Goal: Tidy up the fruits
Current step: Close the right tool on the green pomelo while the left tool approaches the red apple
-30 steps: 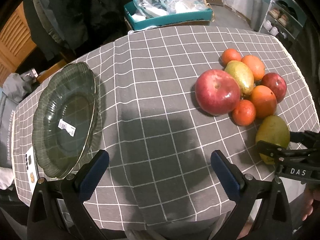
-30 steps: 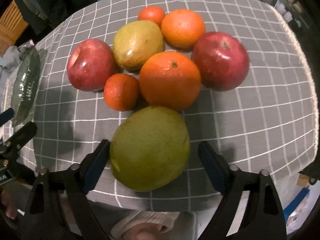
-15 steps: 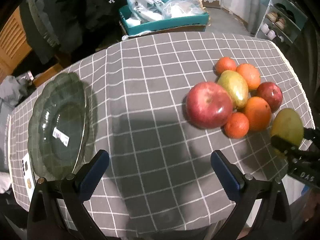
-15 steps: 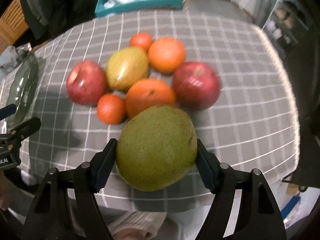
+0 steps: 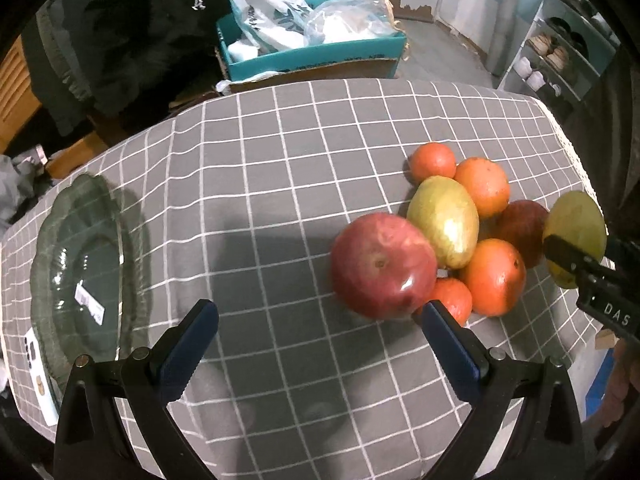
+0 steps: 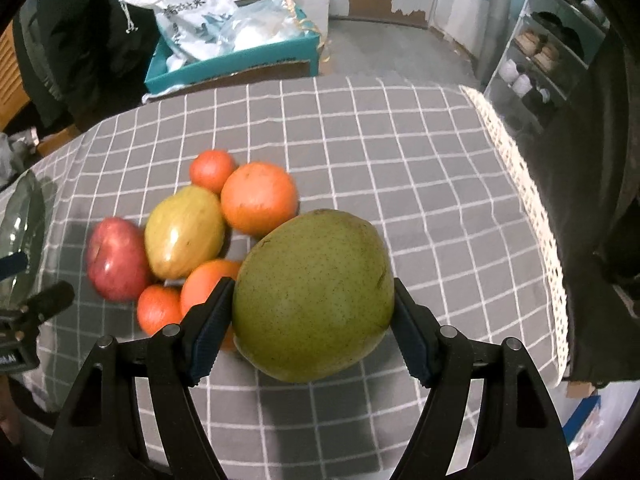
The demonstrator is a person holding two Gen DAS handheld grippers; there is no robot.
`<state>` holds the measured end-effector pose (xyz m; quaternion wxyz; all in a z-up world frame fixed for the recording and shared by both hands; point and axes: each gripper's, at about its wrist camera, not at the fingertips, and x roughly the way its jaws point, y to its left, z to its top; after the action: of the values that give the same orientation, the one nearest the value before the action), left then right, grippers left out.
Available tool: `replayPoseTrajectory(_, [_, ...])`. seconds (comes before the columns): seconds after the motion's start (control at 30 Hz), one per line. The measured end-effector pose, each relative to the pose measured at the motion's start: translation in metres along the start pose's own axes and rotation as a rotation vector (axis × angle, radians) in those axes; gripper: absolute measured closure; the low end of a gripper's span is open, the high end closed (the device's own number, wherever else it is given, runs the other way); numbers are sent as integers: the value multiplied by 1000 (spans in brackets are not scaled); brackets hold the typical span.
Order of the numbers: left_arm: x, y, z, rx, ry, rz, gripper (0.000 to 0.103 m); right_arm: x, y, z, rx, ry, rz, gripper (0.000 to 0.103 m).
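My right gripper [image 6: 312, 326] is shut on a large green mango [image 6: 314, 296] and holds it above the table's near right part; it also shows at the right edge of the left wrist view [image 5: 576, 222]. A pile of fruit lies on the grey checked cloth: a big red apple [image 5: 382, 266], a yellow-green mango [image 5: 444, 220], oranges [image 5: 494, 278] and a second red apple [image 5: 522, 230]. My left gripper [image 5: 320, 338] is open and empty above the cloth, left of the pile. A green glass plate [image 5: 86, 270] lies at the far left.
A teal cardboard box [image 5: 316, 54] with plastic bags stands behind the table. A shelf with cups [image 5: 556, 56] is at the back right. The cloth's lace edge [image 6: 536, 216] marks the table's right side. A phone [image 5: 38, 380] lies by the plate.
My right gripper closed on the green mango and lifted it off the cloth. Both grippers rose and pulled back, so the table looks farther away.
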<state>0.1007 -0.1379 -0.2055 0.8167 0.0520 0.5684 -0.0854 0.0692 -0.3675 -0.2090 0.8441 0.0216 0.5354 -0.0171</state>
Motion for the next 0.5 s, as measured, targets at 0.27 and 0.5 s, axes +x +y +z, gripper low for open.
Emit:
replayPoseTrajectory(0.27, [19,-12,11,12,24,-15,1,4,-7,14,17,-23,18,28])
replayPoseTrajectory(0.5, [32,-25,15,44,34,-34,1,4,-7,20,32,-37,29,28])
